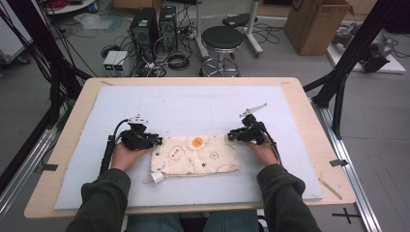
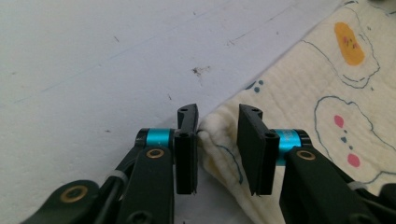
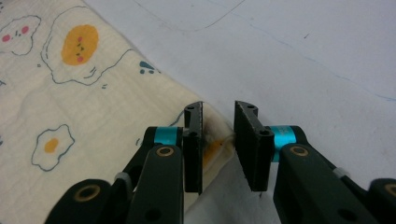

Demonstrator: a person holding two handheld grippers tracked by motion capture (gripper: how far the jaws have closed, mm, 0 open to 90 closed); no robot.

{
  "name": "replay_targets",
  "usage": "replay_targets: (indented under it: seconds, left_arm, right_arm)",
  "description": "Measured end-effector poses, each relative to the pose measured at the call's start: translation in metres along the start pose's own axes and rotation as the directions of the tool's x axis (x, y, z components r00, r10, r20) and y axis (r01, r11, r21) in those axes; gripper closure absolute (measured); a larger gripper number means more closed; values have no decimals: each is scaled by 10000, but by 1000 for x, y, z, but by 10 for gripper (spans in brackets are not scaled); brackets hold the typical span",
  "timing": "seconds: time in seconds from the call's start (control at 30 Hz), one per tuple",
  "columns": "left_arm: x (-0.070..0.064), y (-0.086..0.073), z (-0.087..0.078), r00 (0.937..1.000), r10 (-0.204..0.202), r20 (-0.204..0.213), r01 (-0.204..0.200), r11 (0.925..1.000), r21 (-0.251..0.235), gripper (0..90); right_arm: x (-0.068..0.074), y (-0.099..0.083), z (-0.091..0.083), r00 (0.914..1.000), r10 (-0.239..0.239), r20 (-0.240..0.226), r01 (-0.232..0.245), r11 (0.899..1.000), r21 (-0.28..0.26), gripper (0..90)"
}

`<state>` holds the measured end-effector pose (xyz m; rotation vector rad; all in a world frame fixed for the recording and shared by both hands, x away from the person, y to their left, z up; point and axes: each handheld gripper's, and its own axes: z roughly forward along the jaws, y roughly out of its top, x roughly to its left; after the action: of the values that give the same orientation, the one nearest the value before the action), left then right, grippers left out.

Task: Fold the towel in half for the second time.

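High view: a folded cream cloth (image 1: 196, 154) with fried-egg prints is lying at the near middle of the pale mat (image 1: 193, 104). Its nine o'clock corner is being straddled by the left gripper (image 2: 218, 148), jaws apart. At three o'clock, the right gripper (image 3: 218, 147) is being held with jaws parted around the far corner, perhaps just brushing it. A small white tag (image 1: 157, 177) is sticking out at seven o'clock.
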<state>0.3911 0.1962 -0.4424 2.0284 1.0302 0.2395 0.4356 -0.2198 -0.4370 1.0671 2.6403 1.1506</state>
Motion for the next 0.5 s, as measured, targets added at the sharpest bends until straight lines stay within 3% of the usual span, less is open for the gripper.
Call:
replay_targets:
  seconds: [0.2,0.5]
  left_arm:
    - [2,0,1,10000,64,50,-64,10000,34,828]
    - [2,1,-2,9994,292,-197,-294,9995,-102,858]
  right_arm:
    - [0,0,1,9998,-59,-213,61,9999,80,818]
    - [-3,0,-1,9988,52,-495,-56,10000,-68,839]
